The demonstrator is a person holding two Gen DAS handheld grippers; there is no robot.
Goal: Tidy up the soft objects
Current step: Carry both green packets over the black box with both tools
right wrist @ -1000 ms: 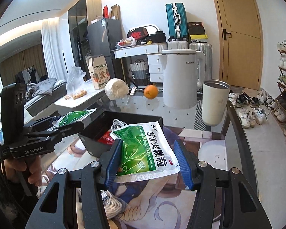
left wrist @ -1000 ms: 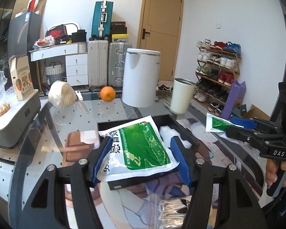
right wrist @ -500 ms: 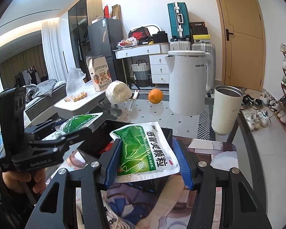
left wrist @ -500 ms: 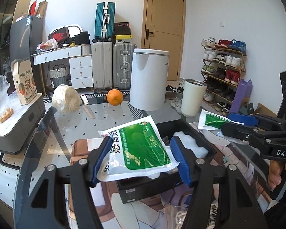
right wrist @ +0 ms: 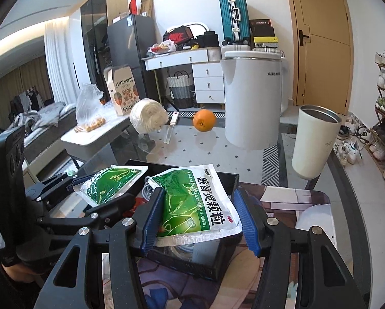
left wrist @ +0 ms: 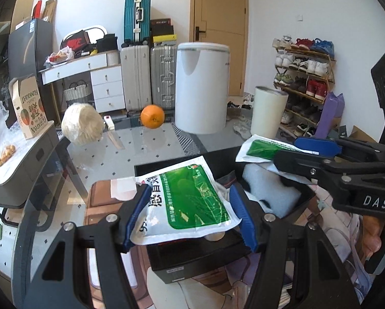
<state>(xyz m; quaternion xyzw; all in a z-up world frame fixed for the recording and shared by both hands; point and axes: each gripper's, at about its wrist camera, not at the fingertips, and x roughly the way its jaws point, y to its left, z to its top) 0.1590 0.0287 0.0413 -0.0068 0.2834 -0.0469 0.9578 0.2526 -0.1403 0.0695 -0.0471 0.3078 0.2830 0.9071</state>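
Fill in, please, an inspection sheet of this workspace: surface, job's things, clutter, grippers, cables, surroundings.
Surface: glass table, with a printed mat on the near part.
Job's things: two green sachets, left sachet and right sachet; black box under them, white foam inside.
Clutter: orange, white jug, cup, white ball, knife.
Grippers: left hand-held gripper shut on left sachet; right hand-held gripper shut on right sachet; both over the box.
Cables: white coil in the box.
Surroundings: suitcases, drawers, shoe rack, door.
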